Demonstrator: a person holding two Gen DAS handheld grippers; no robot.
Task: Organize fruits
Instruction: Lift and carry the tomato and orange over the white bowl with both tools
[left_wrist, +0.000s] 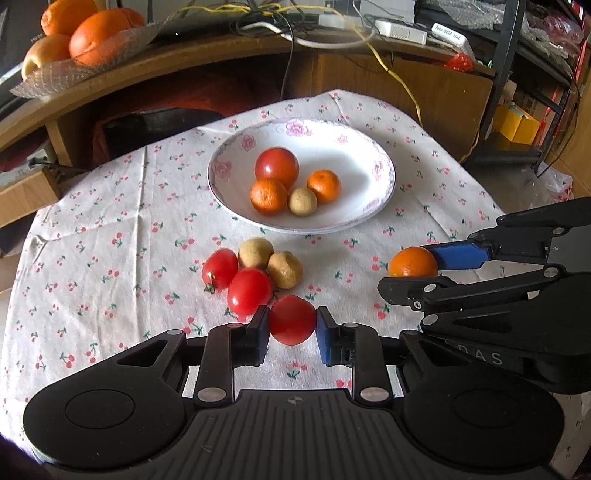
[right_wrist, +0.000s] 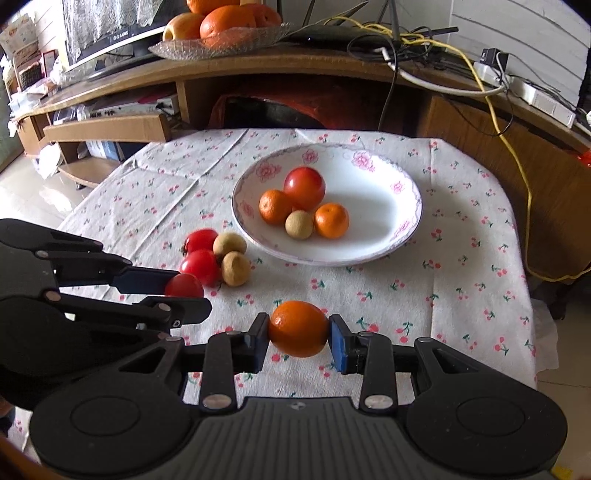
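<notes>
Left gripper (left_wrist: 292, 326), pads clamped on a red tomato (left_wrist: 291, 319) just above the cherry-print tablecloth (left_wrist: 110, 229). Right gripper (right_wrist: 298, 334), pads clamped on a mandarin (right_wrist: 298, 328). Beyond the left gripper, two tomatoes and two longans lie clustered. Farther back, the floral plate (left_wrist: 384, 184) holds one tomato, two mandarins and one longan.
</notes>
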